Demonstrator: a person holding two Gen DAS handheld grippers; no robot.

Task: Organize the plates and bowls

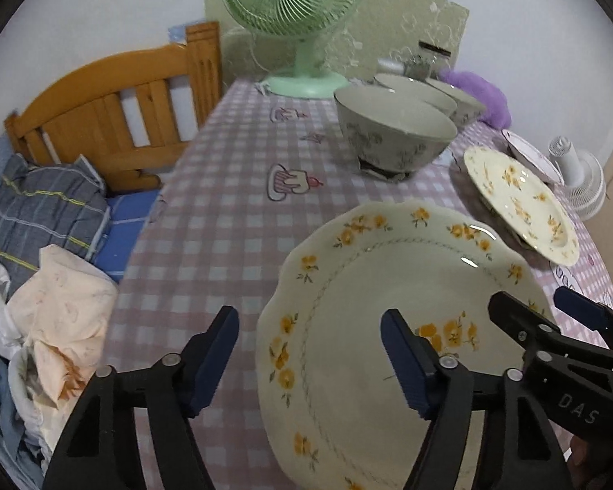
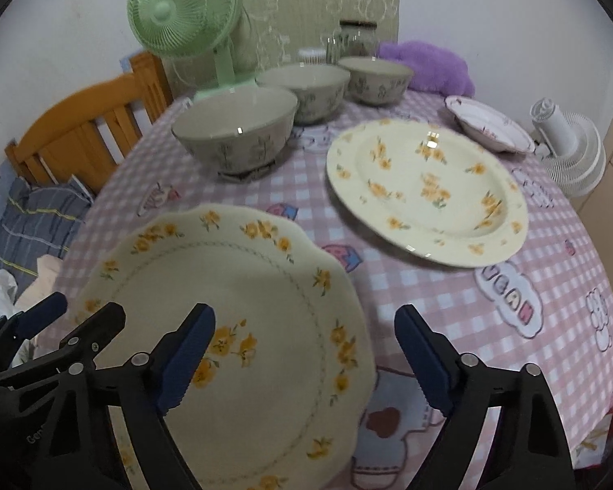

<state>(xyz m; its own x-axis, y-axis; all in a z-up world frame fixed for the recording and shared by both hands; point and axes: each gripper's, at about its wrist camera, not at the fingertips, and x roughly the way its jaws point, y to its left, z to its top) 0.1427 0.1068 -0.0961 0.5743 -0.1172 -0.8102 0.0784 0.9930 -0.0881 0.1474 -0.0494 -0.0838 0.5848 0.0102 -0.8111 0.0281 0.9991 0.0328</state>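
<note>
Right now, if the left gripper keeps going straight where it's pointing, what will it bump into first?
Probably the scalloped plate with yellow flowers. The left gripper stands open astride the plate's left rim, one finger above the plate, the other over the checked tablecloth. Depth is hard to judge.

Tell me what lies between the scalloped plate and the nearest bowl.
Only bare checked tablecloth with cartoon prints lies between the scalloped plate and the nearest bowl; the right wrist view shows it best.
</note>
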